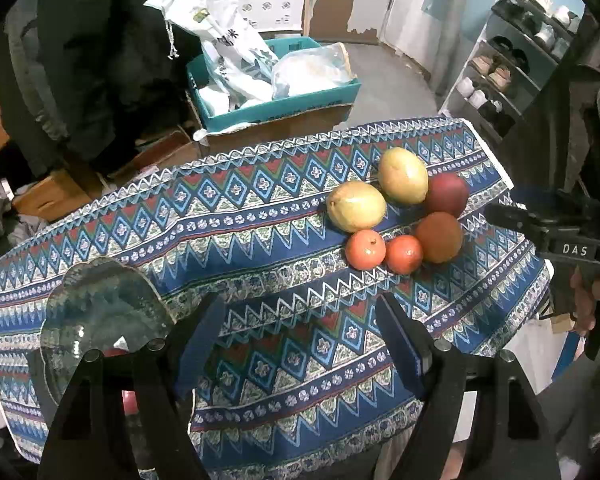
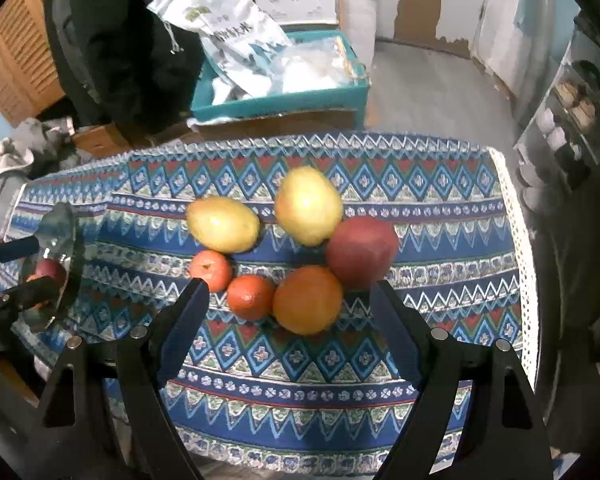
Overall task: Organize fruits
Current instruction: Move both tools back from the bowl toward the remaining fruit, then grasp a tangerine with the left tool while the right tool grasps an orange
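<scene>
Cluttered room: teal box [image 1: 274,100] of plastic bags behind the table, shoe rack [image 1: 512,72] off to the right. Table covered with a blue patterned cloth [image 1: 260,248].

Fruit: 6 pieces in 1 tight cluster toward the right half of the cloth. 2 yellow mangoes at the far side (left one [image 2: 223,224], right one [image 2: 308,205]), a dark red apple [image 2: 362,251] on the right, a large orange [image 2: 308,299] in front, 2 small tangerines (left [image 2: 211,270], nearer [image 2: 250,297]) touching along the near-left edge. A glass plate [image 1: 100,312] sits at the left end of the cloth; the right wrist view shows what looks like 1 red fruit already on it [image 2: 50,271].

Left tongs [image 1: 300,340]: jaws apart, nothing between them, over bare cloth between plate and cluster. Right tongs [image 2: 288,312]: jaws apart, empty, tilted steeply down.

Key relation: the cluster lies directly ahead of the right tongs, with the large orange and the nearer tangerine sitting in line with the open gap just beyond the tips. From the left tongs the cluster is well up and to the right. Right hand is the nearer. Judgement: the orange is the likely next pick; its neighbours touch it, so a jostle is possible.
</scene>
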A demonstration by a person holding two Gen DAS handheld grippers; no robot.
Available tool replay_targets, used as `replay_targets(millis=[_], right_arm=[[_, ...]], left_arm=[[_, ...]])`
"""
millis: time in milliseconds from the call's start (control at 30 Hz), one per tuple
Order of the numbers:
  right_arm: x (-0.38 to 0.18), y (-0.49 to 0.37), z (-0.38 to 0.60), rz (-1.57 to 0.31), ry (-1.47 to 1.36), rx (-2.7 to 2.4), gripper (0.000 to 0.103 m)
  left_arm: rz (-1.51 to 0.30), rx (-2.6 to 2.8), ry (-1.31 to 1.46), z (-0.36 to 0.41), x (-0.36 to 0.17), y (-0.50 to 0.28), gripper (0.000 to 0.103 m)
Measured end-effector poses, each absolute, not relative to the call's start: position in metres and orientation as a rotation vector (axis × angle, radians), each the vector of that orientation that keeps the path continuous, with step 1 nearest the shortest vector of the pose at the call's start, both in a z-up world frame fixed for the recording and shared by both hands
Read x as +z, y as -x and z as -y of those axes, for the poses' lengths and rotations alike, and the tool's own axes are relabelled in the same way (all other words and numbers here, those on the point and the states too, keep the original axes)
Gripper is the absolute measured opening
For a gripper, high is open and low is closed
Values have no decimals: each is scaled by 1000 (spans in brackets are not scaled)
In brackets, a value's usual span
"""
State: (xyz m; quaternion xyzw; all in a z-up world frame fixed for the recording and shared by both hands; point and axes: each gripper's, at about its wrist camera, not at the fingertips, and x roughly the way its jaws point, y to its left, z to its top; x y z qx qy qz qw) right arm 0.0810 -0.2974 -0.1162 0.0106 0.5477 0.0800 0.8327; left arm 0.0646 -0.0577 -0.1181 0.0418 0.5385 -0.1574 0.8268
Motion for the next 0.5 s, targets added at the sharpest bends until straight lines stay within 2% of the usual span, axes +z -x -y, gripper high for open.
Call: replay_targets(millis=[500], right_arm=[[-180, -103, 313, -1298, -124, 126, 82]], left_arm=[[-1150, -343, -116, 81, -149, -93, 79]])
